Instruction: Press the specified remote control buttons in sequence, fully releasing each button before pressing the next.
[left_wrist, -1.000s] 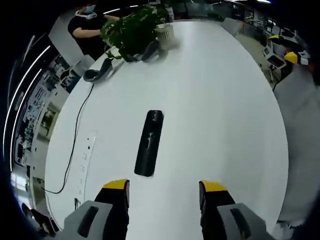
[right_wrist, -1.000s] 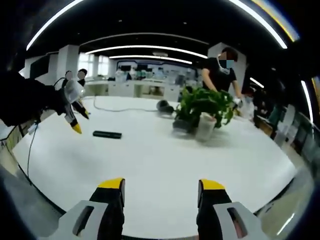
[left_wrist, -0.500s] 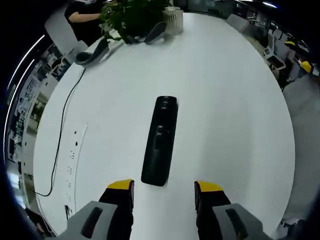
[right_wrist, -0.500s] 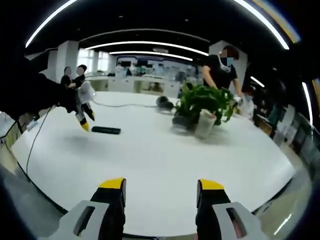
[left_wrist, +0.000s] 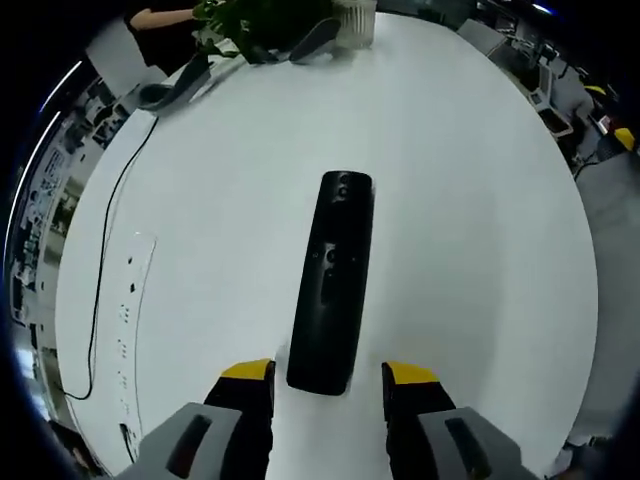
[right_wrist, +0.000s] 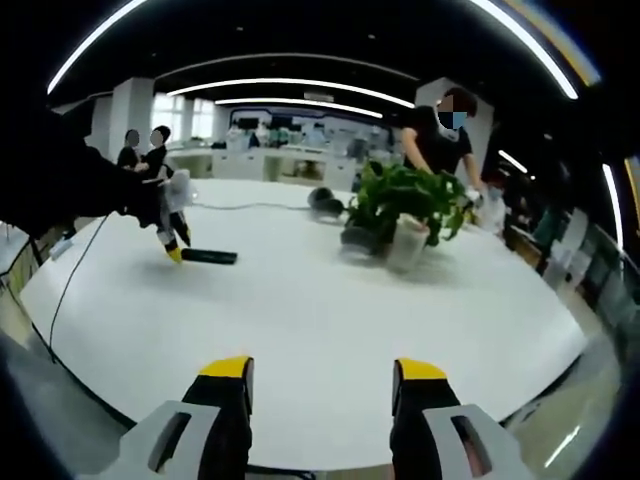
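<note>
**user1:** Black remote control (left_wrist: 334, 283) lying flat on the big white table (left_wrist: 470, 200), long axis running away from the left gripper view's camera. Its near end sits right between the yellow tips of the left gripper (left_wrist: 329, 375), or just past them. Jaws are spread apart with nothing clamped, as far as I can see. Can't tell if the tips are touching the table.

**user2:** Yeah, same from the right gripper view. The left gripper (right_wrist: 172, 246) hangs tips-down right at the end of the remote control (right_wrist: 209, 257), with a dark sleeve (right_wrist: 70, 190) behind it. Whether it touches the remote, no idea, too small.

**user1:** And the right one?

**user2:** Right gripper (right_wrist: 320, 375) is well apart from all that, near the table's edge, jaws wide apart, holding nothing, just white table (right_wrist: 330, 300) between them.

**user1:** What else is on the table? I see a cable (left_wrist: 108, 250) trailing down the left side, next to a flat white strip with little sockets (left_wrist: 128, 300).

**user2:** Leafy potted plant (right_wrist: 405, 205) in a pale pot near the far side, with something dark just beside it (right_wrist: 325, 200). A person in a black top (right_wrist: 437, 140) stands behind the plant, and two more people (right_wrist: 145, 150) are way back in the office.

**user1:** Plant shows at the top of my view too (left_wrist: 265, 20).
</note>
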